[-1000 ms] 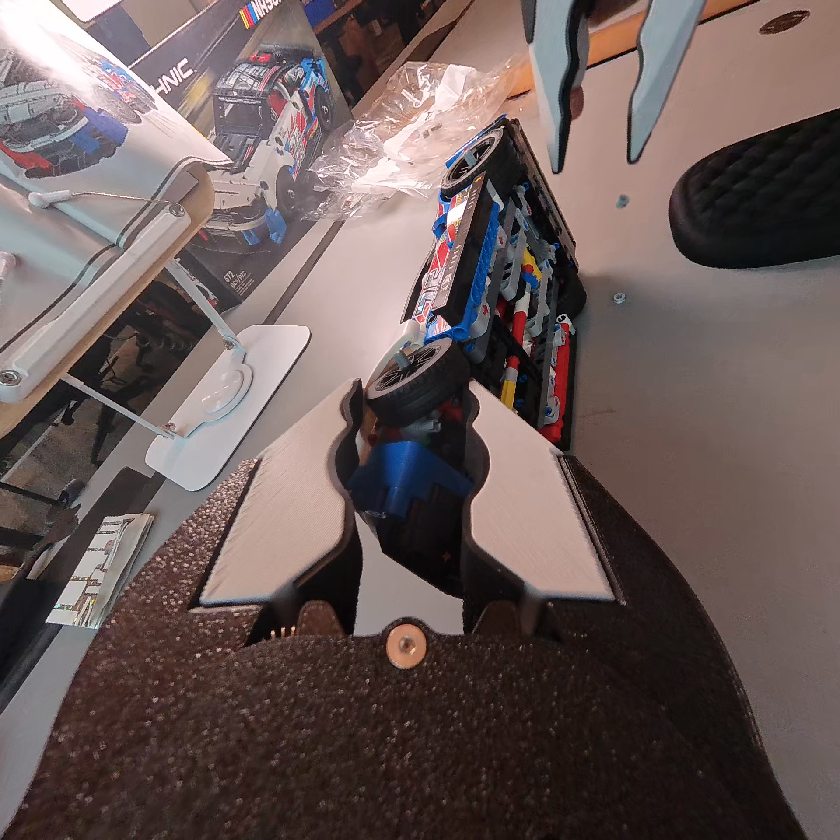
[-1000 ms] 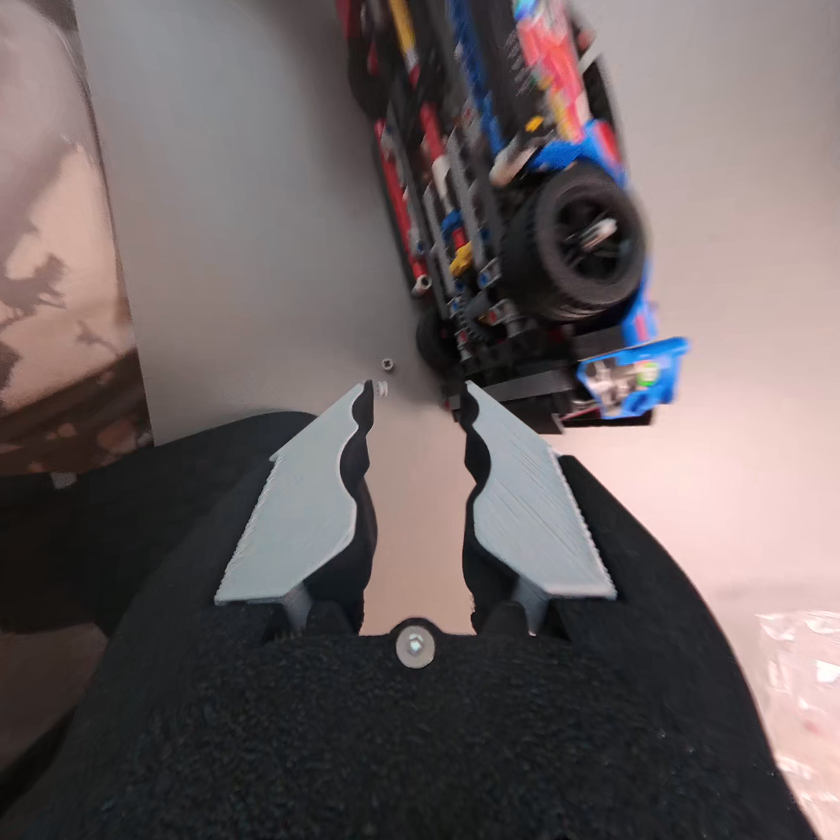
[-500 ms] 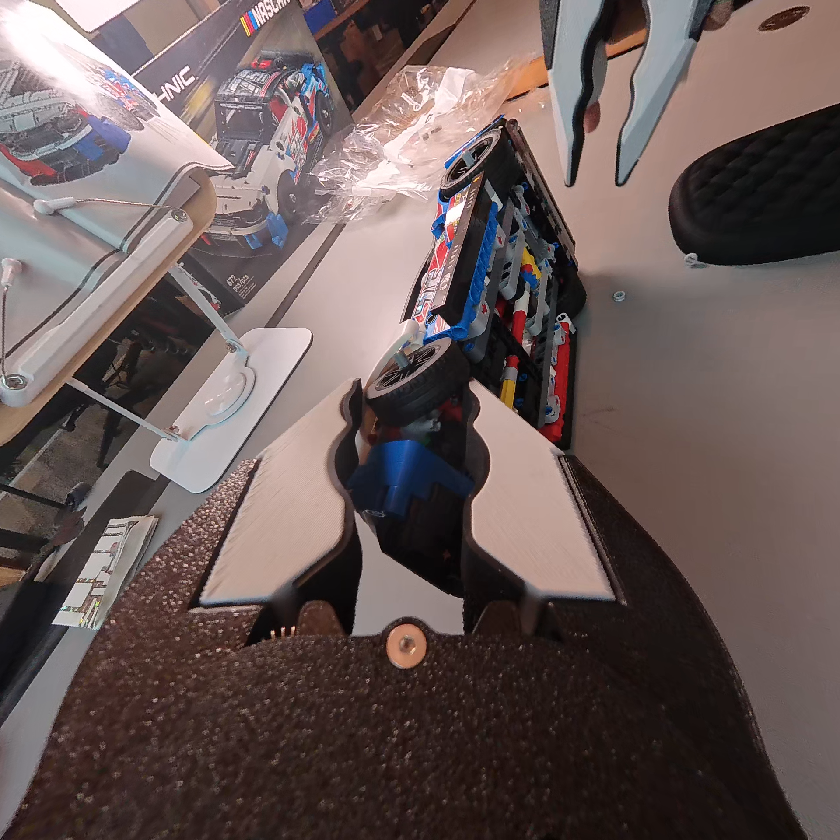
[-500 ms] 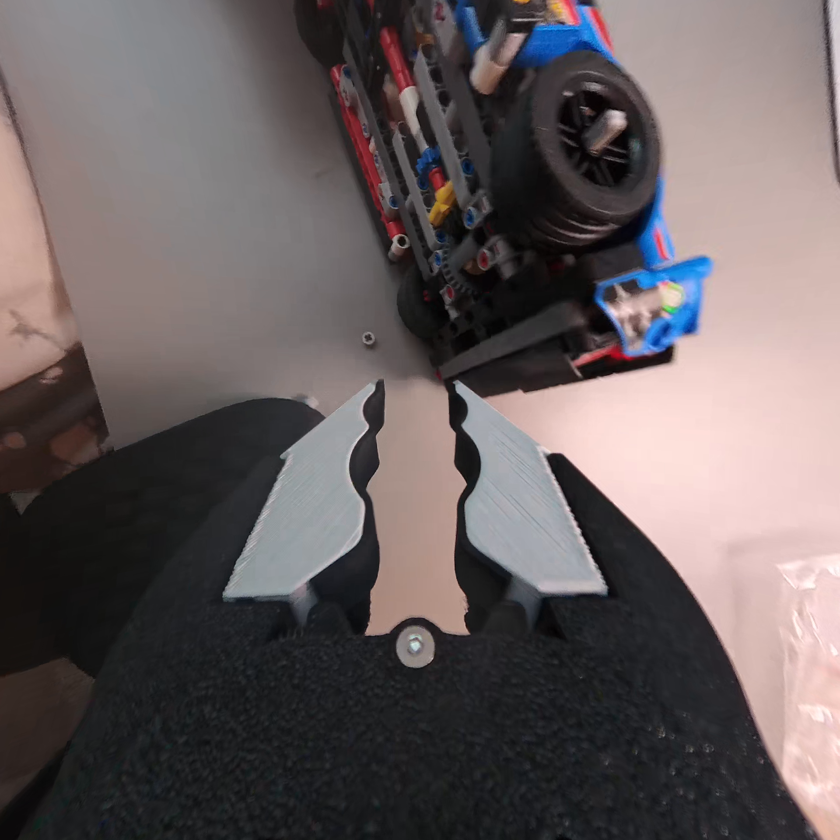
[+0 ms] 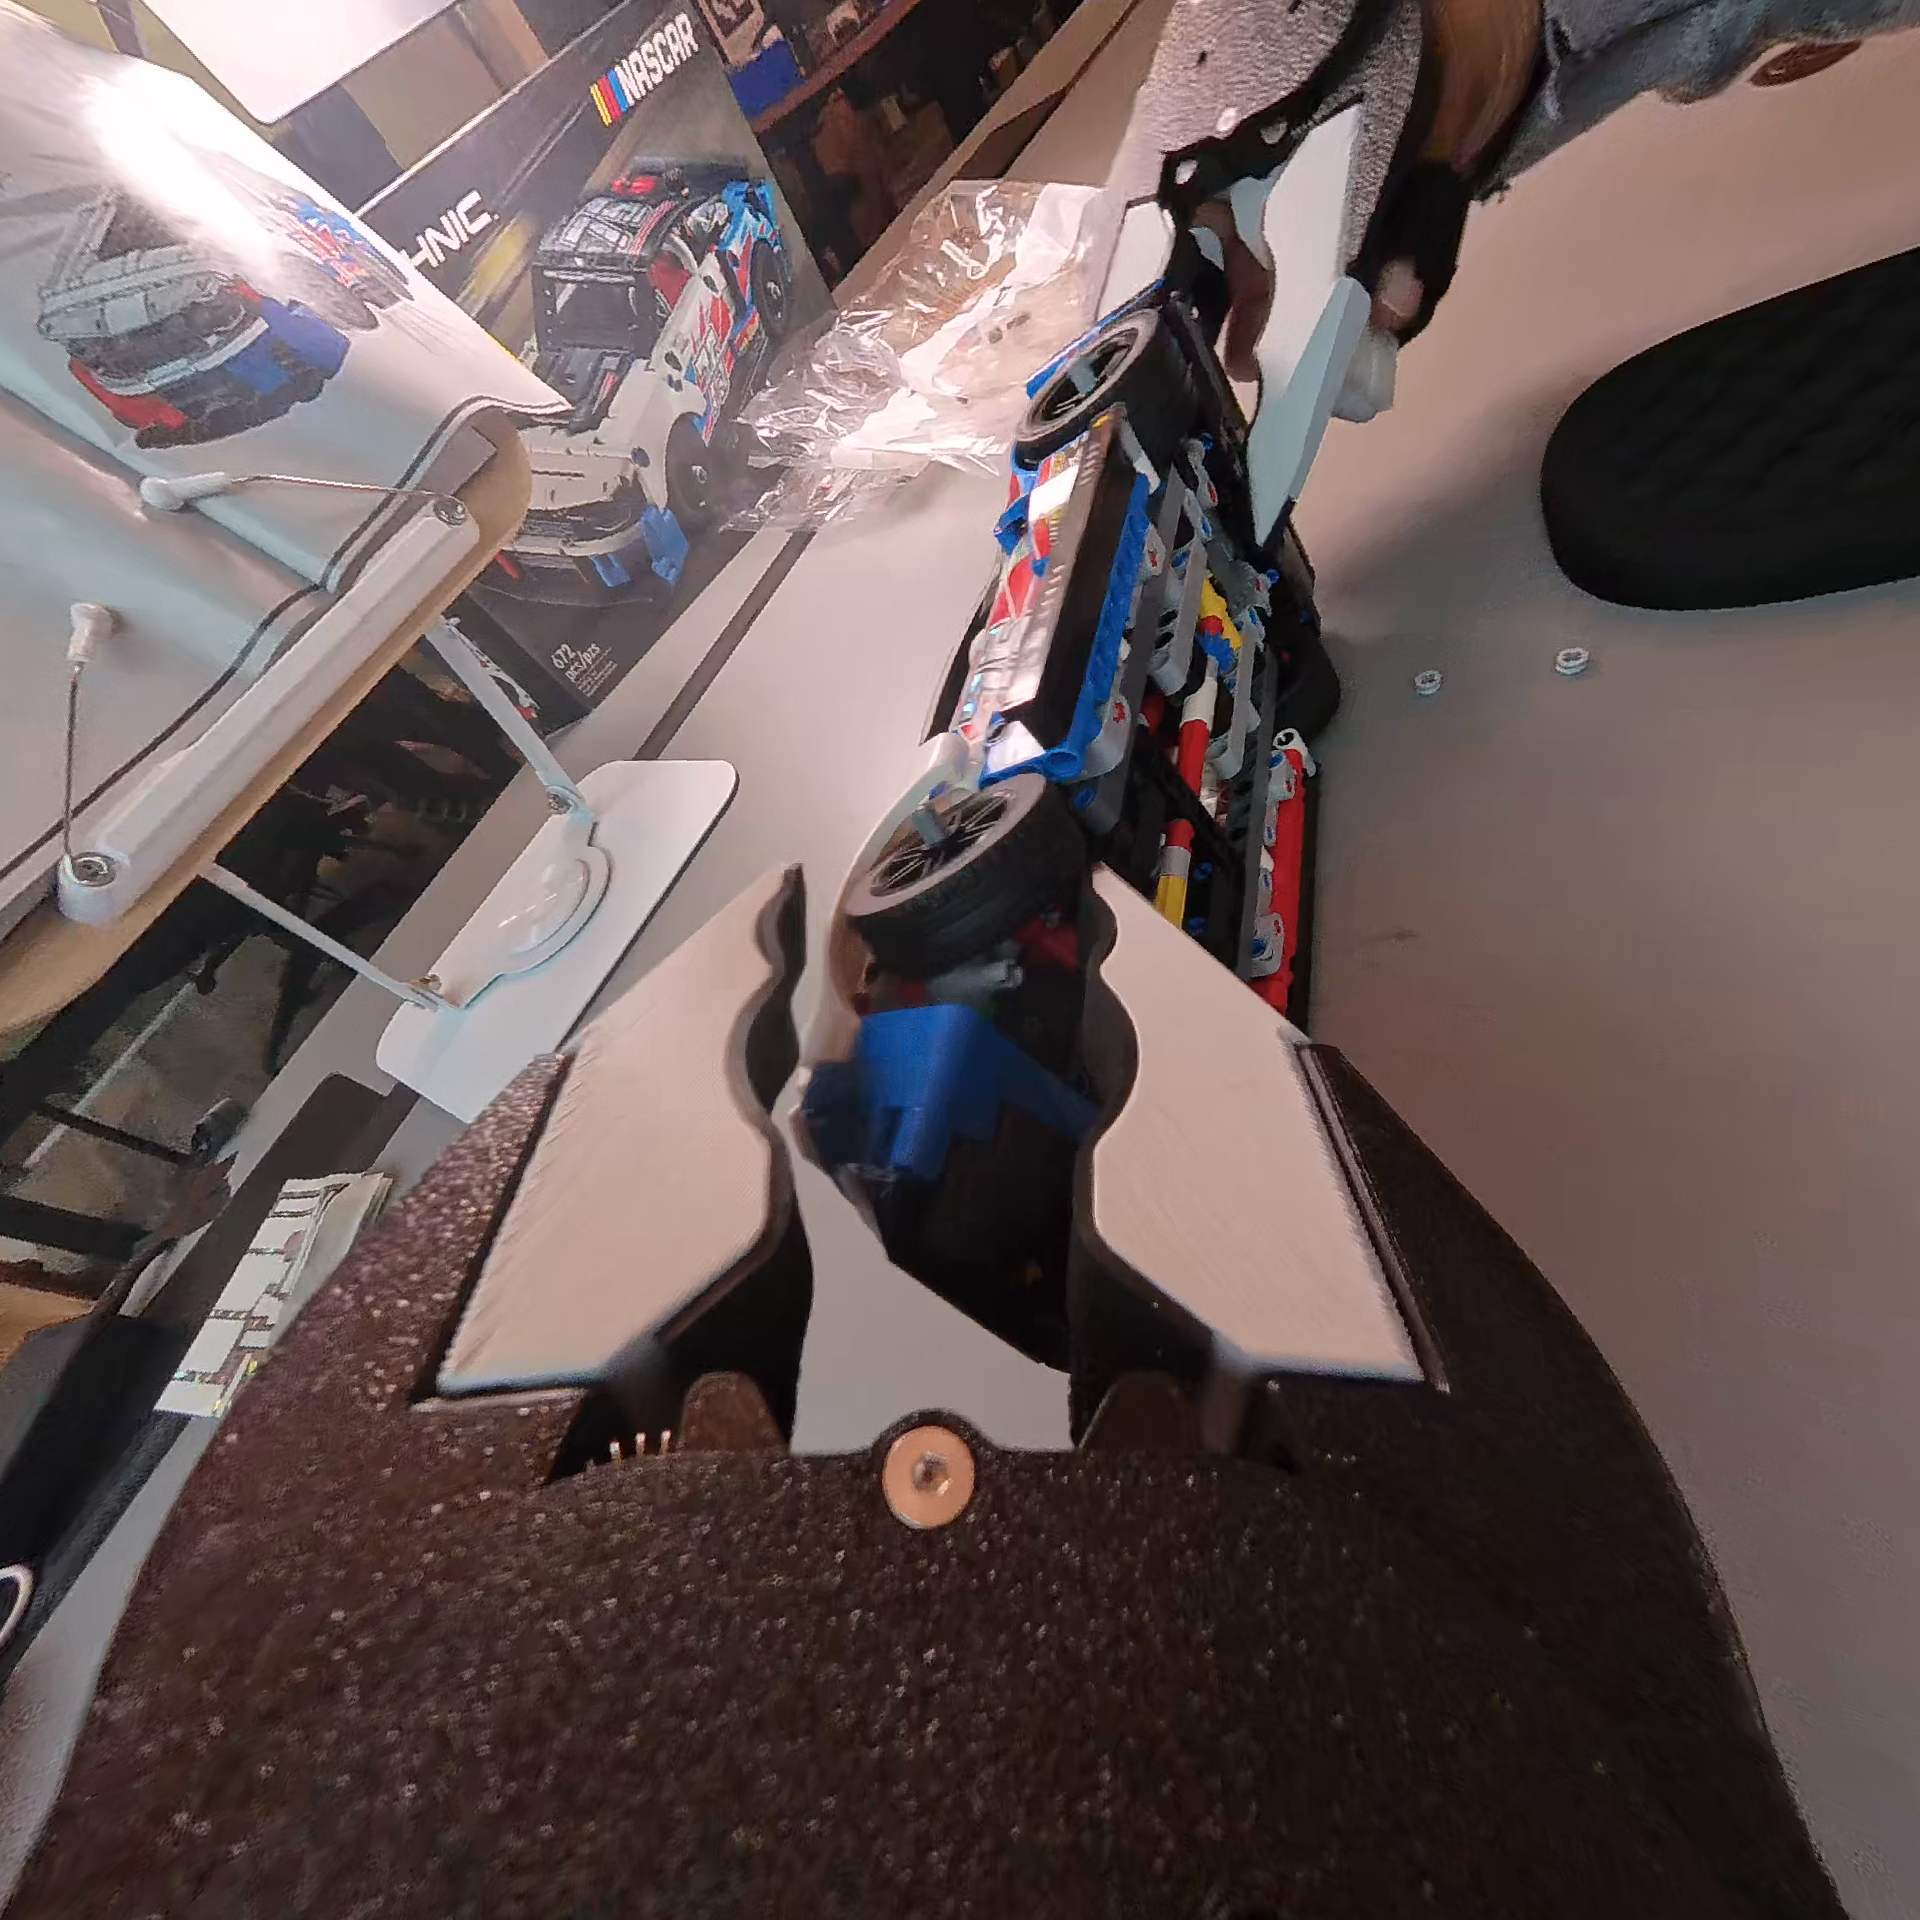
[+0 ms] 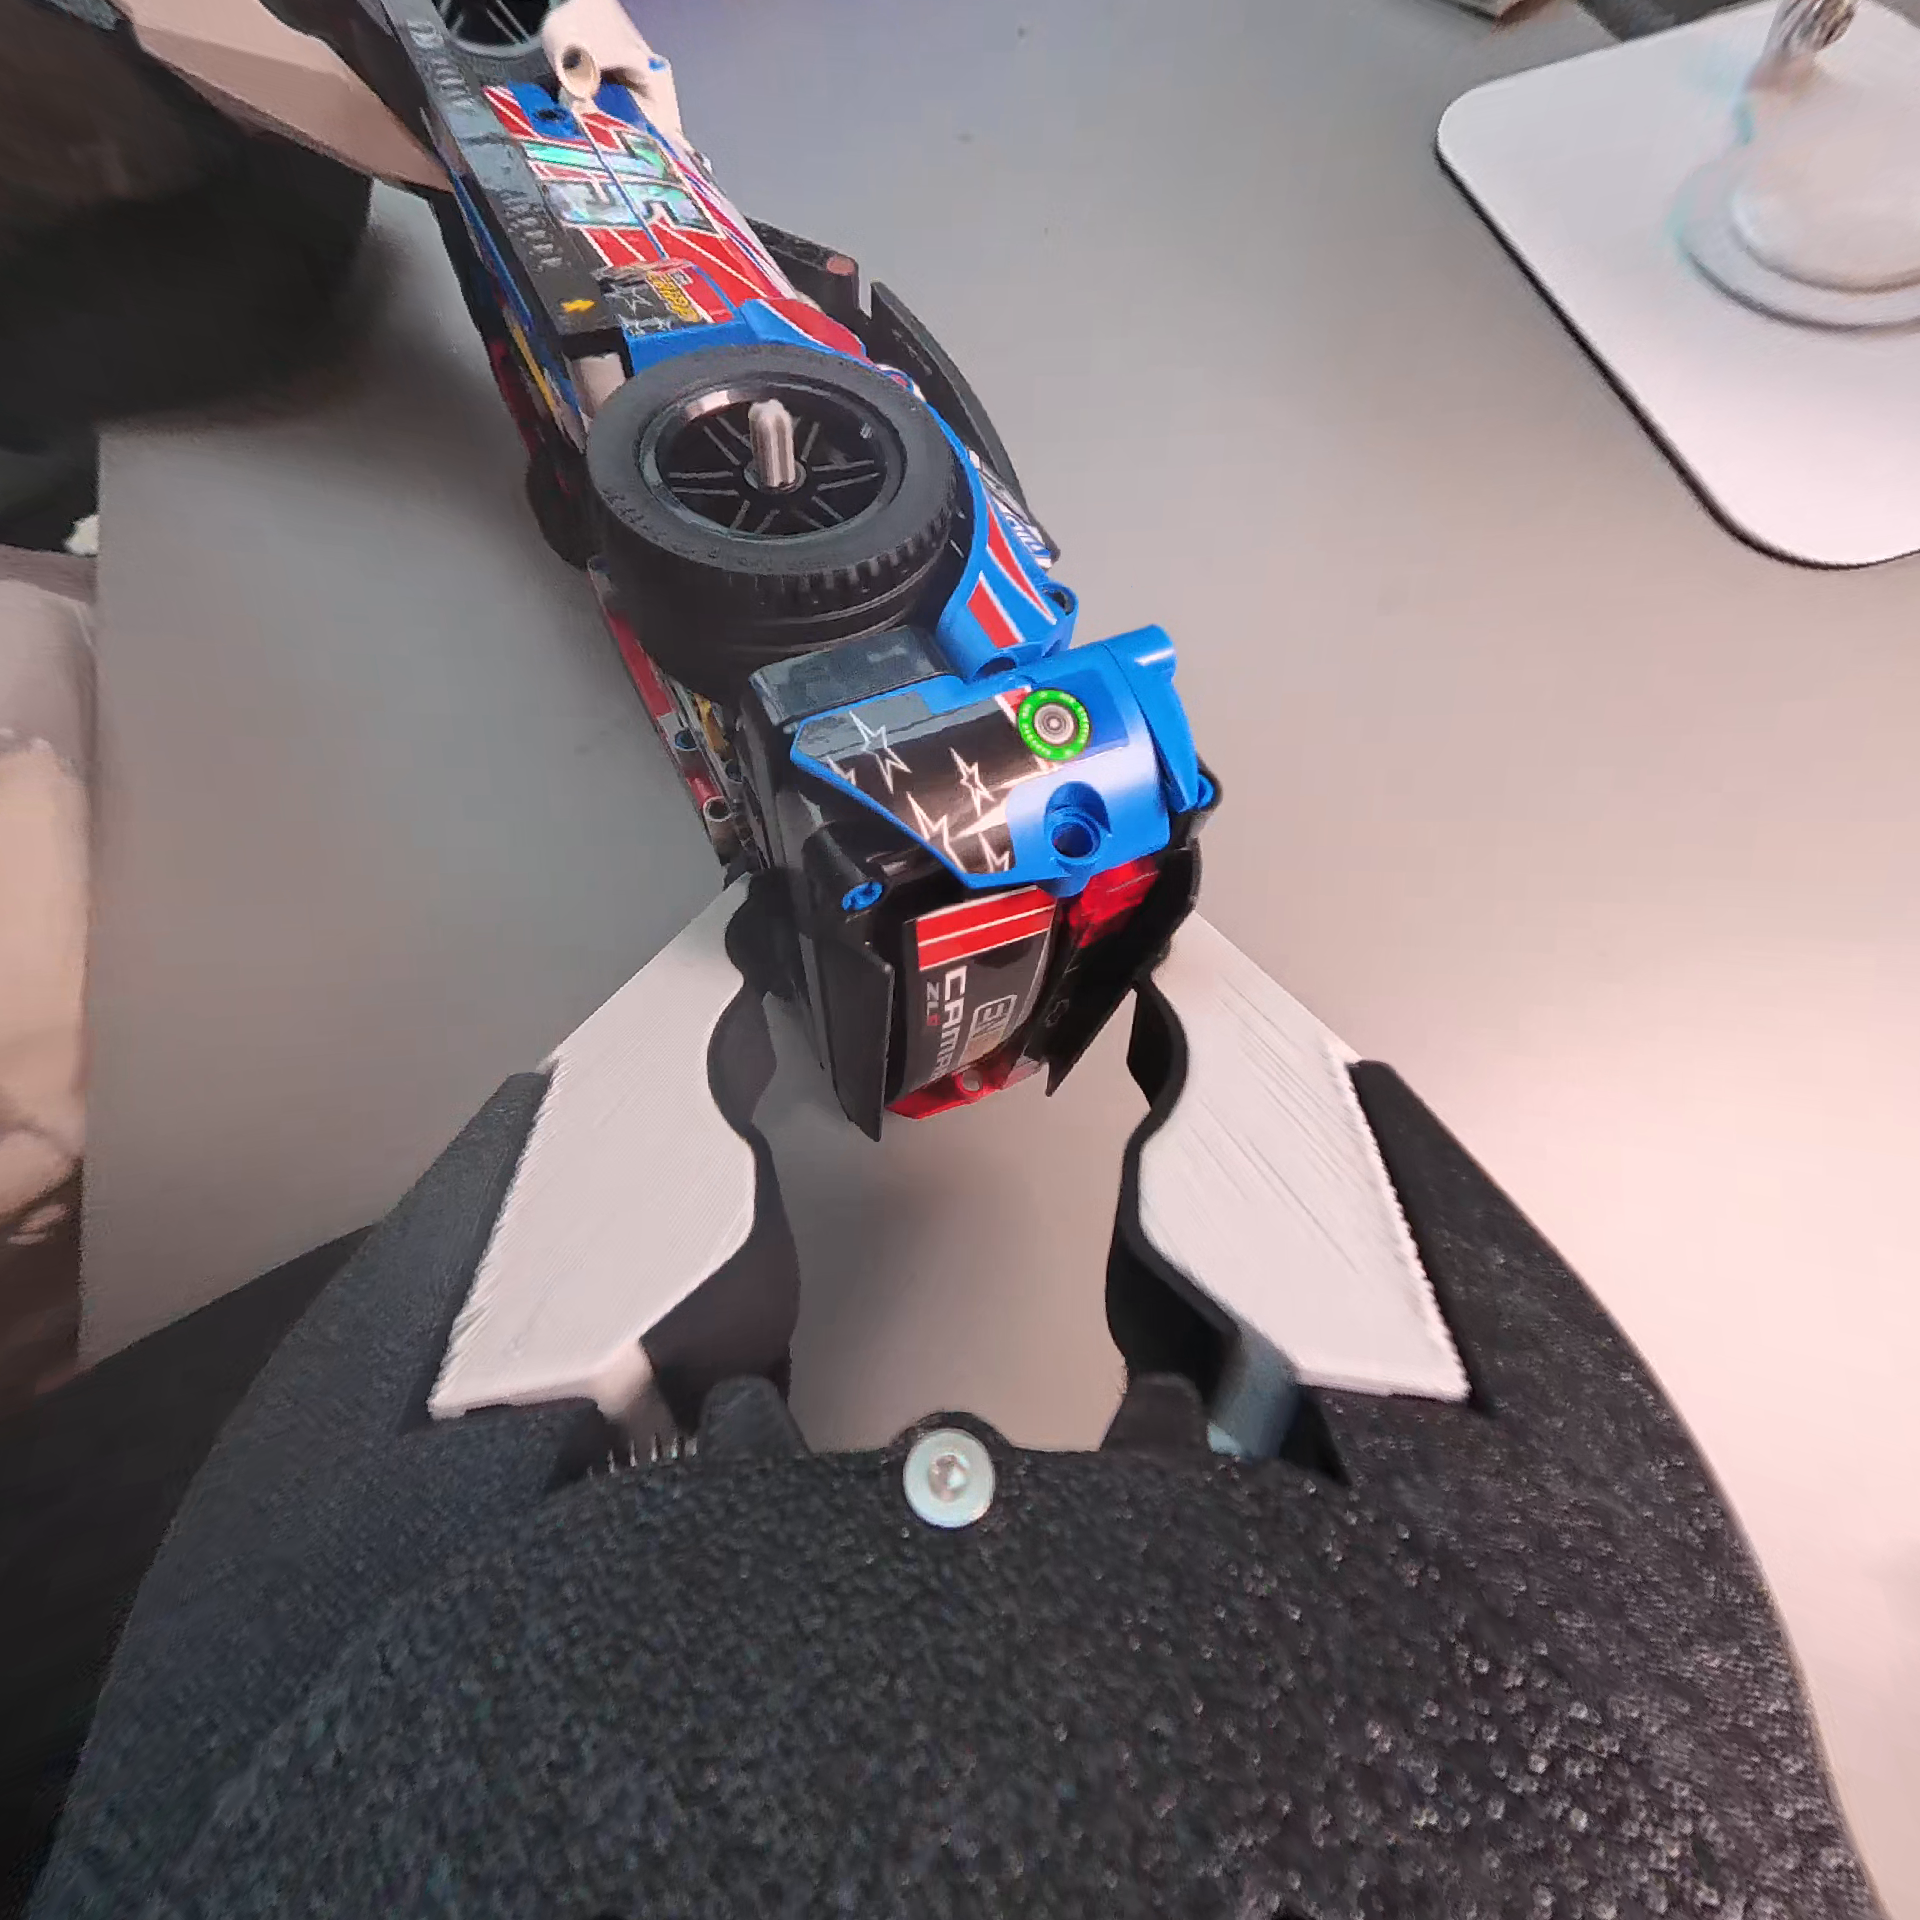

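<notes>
1. the model car (image 5: pixel 1081 582), built of bricks in blue, red and black, lies on its side on the grey table (image 5: pixel 1558 1039), one flank down and its wheels turned sideways; it looks propped that way so the underside beams face open space
2. the left gripper (image 5: pixel 945 883) is clenched on the near end of the car, with the blue bumper block and a black wheel (image 5: pixel 966 883) caught between its fingers; this grip seems to be what keeps the car balanced on edge
3. the right gripper (image 6: pixel 958 906) is at the opposite end, its jaws spread wide to either side of the tail with the red lamps; the tips sit right at the black side panels, but whether they press on them i cannot tell
4. the two tools face each other along the car's length, probably to steady both ends at once
5. just beside the car's underside, two small grey rings (image 5: pixel 1572 661) lie loose on the table, near a black quilted pad (image 5: pixel 1766 447)
6. beyond the car are crumpled clear plastic bags (image 5: pixel 935 343) and the printed box (image 5: pixel 644 260) showing a similar car
7. to the side, a white stand (image 5: pixel 582 894) props up an open booklet (image 5: pixel 208 312), tilted for reading
</notes>
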Demonstrator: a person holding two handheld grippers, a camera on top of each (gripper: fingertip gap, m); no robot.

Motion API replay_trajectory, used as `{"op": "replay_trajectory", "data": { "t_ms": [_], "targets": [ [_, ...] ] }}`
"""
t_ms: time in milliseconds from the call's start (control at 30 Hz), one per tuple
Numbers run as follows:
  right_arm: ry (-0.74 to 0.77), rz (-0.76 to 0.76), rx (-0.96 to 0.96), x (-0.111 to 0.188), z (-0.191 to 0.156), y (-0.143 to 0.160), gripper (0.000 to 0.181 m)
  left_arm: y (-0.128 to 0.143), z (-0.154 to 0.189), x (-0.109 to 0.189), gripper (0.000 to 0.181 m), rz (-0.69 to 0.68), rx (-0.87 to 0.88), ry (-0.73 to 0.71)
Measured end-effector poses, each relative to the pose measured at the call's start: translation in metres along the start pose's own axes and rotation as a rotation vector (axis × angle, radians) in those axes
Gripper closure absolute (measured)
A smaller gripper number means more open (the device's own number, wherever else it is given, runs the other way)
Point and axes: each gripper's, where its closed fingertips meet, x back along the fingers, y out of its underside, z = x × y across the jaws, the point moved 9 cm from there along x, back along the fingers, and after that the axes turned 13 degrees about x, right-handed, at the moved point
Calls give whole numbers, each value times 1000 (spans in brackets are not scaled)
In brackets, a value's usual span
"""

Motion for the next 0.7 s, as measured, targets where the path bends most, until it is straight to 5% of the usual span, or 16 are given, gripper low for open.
{"op": "replay_trajectory", "data": {
  "t_ms": [33, 167, 300, 467, 700],
  "targets": [
    [24, 13, 25, 1, -3, 0, 114, -1, -1, 2, 117, 5, 7, -12],
    [210, 43, 211, 4, -19, 3, 114, 6, -5, 10, 89, -48, 117, 79],
    [322, 59, 320, 5, -29, 7, 114, 36, 5, 8, 100, -192, 169, 206],
    [436, 28, 425, 3, -24, 3, 113, 45, 7, -2, 124, -238, -46, 69],
    [716, -52, 538, 2, -9, -6, 113, 56, -47, -42, 128, -268, -315, -142]
  ]
}}
